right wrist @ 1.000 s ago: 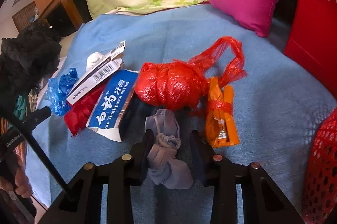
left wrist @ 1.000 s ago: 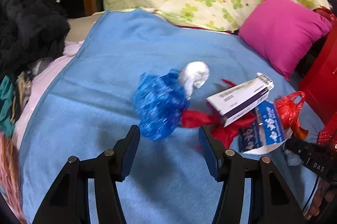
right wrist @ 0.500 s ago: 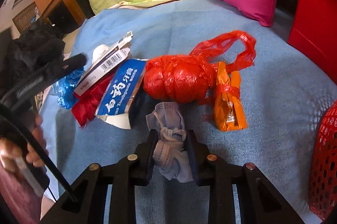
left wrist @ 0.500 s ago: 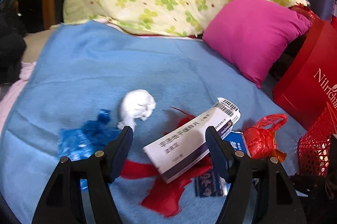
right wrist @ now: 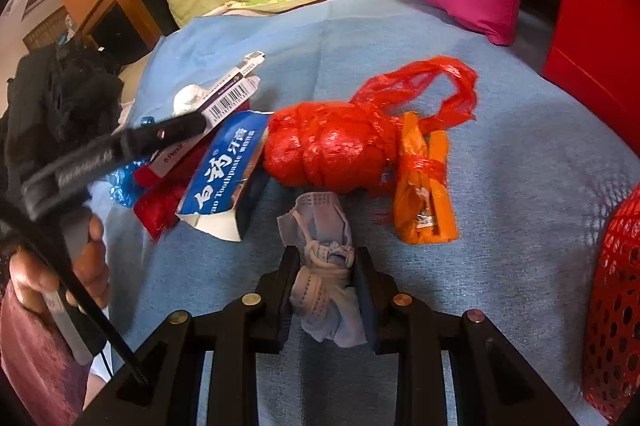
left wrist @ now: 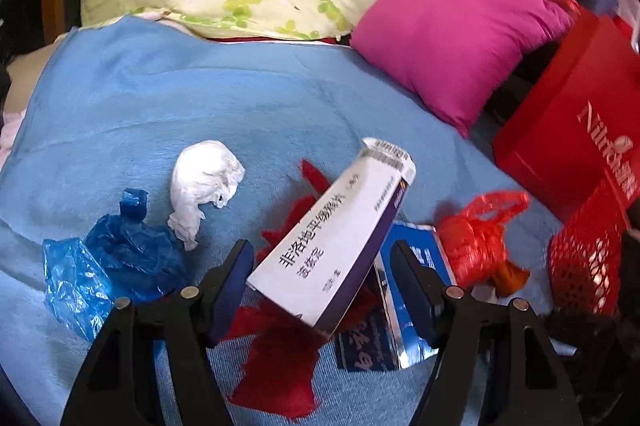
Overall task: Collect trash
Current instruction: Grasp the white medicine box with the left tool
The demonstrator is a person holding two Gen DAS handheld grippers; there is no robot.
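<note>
Here, through my left wrist camera, a crumpled blue plastic bag [left wrist: 120, 262] lay off to the left of my left gripper [left wrist: 322, 280], with a wadded white tissue [left wrist: 204, 185] just ahead of its left finger. That gripper stood wide, its fingers either side of the near end of a white and purple medicine box [left wrist: 340, 238], though I could not tell if either pad touched it. The box leaned over a red scrap [left wrist: 280, 354] and a blue toothpaste carton [left wrist: 384, 338]. Beyond the right finger sat a knotted red plastic bag [left wrist: 476, 238], then a red mesh basket [left wrist: 584, 258]. My right gripper [right wrist: 325, 282] was closed narrow on a crumpled pale blue face mask [right wrist: 324, 266], the red bag straight ahead and an orange wrapper [right wrist: 424, 201] ahead to its right on the blue blanket [right wrist: 520, 185].
</note>
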